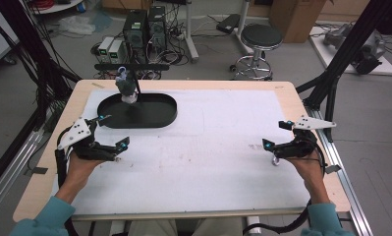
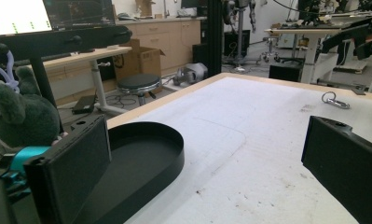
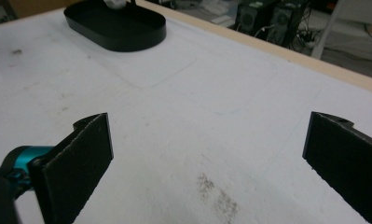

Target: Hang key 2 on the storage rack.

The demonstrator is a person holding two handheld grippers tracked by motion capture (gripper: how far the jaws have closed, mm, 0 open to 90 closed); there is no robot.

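Note:
A black oval tray (image 1: 156,114) sits at the far left of the white mat (image 1: 208,147). A black T-shaped stand (image 1: 132,66) rises from it, and a grey plush toy (image 1: 126,86) with a pale clip hangs at the stand. My left gripper (image 1: 113,131) hovers open just in front of the tray, nothing between its jaws. In the left gripper view the plush toy (image 2: 16,112) and the tray (image 2: 148,151) lie beyond the left jaw. My right gripper (image 1: 276,134) is open at the mat's right side. A small metal key ring (image 1: 275,161) lies on the mat beside it.
The wooden table's edge (image 1: 183,83) borders the mat. Behind the table stand a round stool (image 1: 260,37) and computer towers (image 1: 144,27) on the floor. A black frame post (image 1: 346,54) slants at the right. The key ring (image 2: 335,99) appears across the mat in the left gripper view.

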